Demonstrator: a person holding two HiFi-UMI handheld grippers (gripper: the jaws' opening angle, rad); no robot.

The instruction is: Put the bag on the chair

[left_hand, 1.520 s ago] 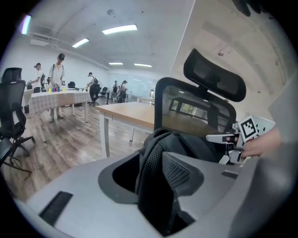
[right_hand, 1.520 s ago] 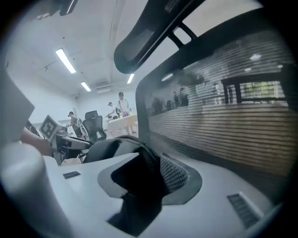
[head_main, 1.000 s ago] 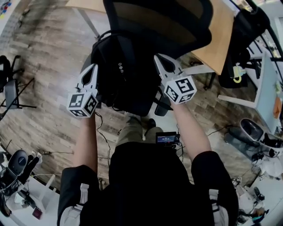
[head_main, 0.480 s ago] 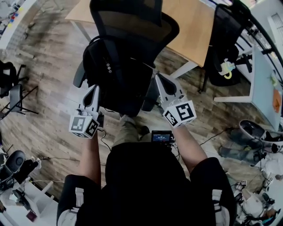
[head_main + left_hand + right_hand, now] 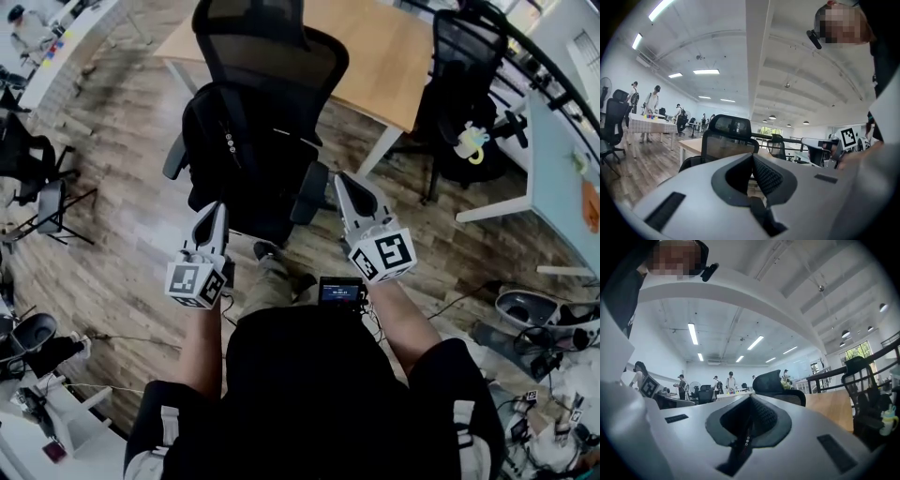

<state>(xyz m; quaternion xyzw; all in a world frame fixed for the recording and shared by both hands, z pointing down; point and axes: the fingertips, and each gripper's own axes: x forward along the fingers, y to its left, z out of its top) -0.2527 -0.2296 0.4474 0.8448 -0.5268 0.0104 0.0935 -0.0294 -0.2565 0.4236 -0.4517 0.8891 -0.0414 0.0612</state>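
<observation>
A black backpack (image 5: 246,155) rests on the seat of a black mesh office chair (image 5: 267,61), leaning against its backrest. Both grippers hang in the air on the near side of the chair, apart from the bag. My left gripper (image 5: 217,210) is just short of the seat's front left edge, jaws shut and empty. My right gripper (image 5: 341,180) is beside the chair's right armrest, also shut with nothing in it. The left gripper view has the shut jaws (image 5: 752,157) pointing at the chair's backrest (image 5: 729,140). The right gripper view shows shut jaws (image 5: 750,399) below the chair's headrest (image 5: 771,380).
A wooden table (image 5: 384,47) stands behind the chair. A second black chair (image 5: 459,66) and a white desk (image 5: 553,178) are at the right. A tripod (image 5: 47,202) and cables (image 5: 103,328) lie at the left. Several people stand far off (image 5: 644,105).
Both grippers have drawn back from the bag's sides toward the person and risen. The chair with the bag now lies farther ahead. Jaws stay shut.
</observation>
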